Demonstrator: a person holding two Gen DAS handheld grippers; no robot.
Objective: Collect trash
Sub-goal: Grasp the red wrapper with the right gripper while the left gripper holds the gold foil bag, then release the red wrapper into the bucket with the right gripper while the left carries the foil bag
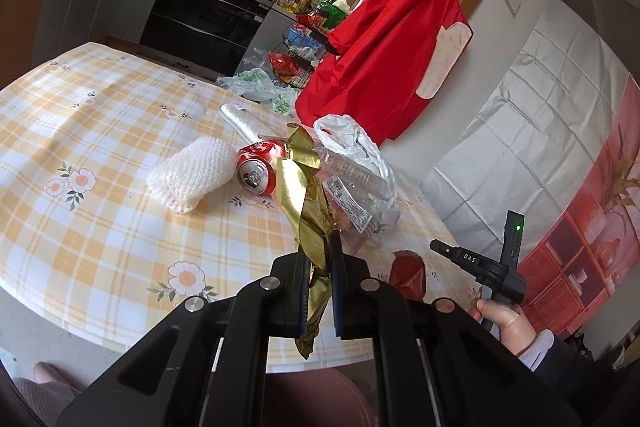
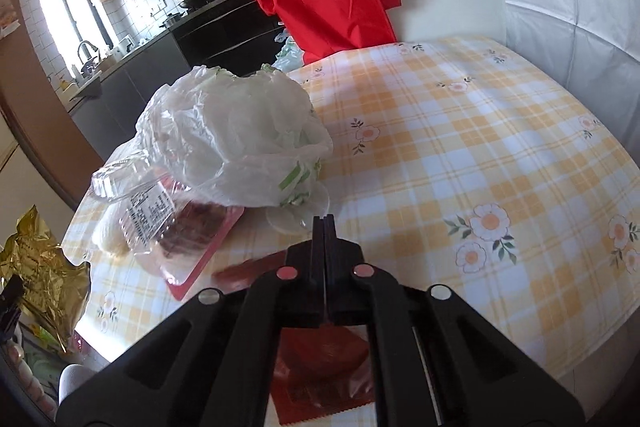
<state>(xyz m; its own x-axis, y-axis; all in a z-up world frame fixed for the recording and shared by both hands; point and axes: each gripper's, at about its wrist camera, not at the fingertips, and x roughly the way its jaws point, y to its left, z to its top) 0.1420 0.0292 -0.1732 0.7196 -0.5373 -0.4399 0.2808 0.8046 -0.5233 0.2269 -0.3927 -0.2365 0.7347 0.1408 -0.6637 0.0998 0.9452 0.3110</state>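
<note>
My left gripper [image 1: 320, 247] is shut on a crumpled gold foil wrapper [image 1: 304, 187] and holds it above the checked tablecloth [image 1: 100, 155]. The foil also shows at the left edge of the right wrist view [image 2: 40, 259]. On the table lie a red soda can [image 1: 258, 171], a white foam net sleeve [image 1: 192, 173], a clear plastic clamshell [image 2: 136, 203] and a white plastic bag [image 2: 236, 131]. My right gripper [image 2: 325, 223] is shut with nothing between its tips, just in front of the bag. A red wrapper [image 2: 320, 367] lies on the table beneath it.
A large red bag [image 1: 392, 39] hangs from the wall beyond the table. A white wrapped tube [image 1: 244, 121] lies behind the can. A wire rack with packets [image 1: 300, 43] and plastic bags [image 1: 256, 83] stand on the floor by the black oven [image 1: 208, 15].
</note>
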